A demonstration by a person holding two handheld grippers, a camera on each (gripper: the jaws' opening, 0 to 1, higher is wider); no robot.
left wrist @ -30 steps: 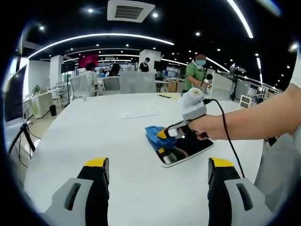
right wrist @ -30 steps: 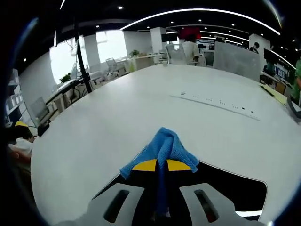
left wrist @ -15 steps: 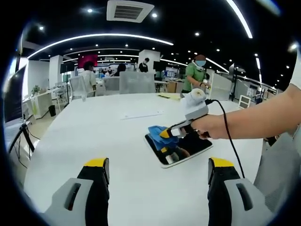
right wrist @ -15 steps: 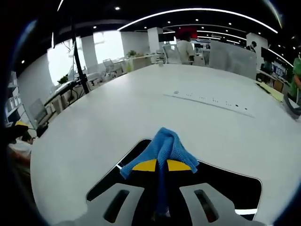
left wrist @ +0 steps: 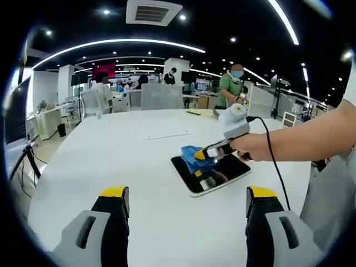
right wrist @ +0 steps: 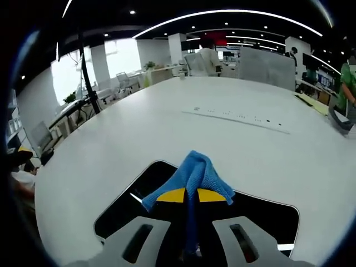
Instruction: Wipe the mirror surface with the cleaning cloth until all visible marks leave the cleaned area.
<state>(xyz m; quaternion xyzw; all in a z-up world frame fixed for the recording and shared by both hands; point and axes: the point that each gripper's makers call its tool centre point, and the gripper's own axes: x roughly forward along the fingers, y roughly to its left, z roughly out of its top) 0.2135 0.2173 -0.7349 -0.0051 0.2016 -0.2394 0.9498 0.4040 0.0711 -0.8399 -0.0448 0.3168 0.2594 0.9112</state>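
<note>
Right claw (right wrist: 186, 196): your jaws are pressed together on the cleaning cloth (right wrist: 192, 175), pinching it at a bunched fold; the free blue corners fan out ahead of the yellow tips. From the left gripper view you see this same claw (left wrist: 201, 156) over the mirror, held by a hand (left wrist: 247, 149).
Left claw (left wrist: 186, 203): spread wide, nothing between the jaws, hovering over bare surface on the near side, well apart from the mirror.
Mirror (left wrist: 210, 173): flat dark slab with a pale rim, lying on the white surface (left wrist: 111, 161) toward the right of the left gripper view. In the right gripper view it runs left to right under your jaws (right wrist: 261, 214).
Cloth position: on the mirror, at its far-left part, pressed down by the right claw.
Cloth handling: soft, light, limp; my guess is it will fold or drag rather than slide cleanly. Keep the pinch at the gathered middle so a broad pad stays under the tips.
Mirror handling: stiff, smooth, likely slippery on this surface and breakable. It may skate under a hard stroke. If you steady it, take the rim, not the glass.
Marks: too small to tell.
</note>
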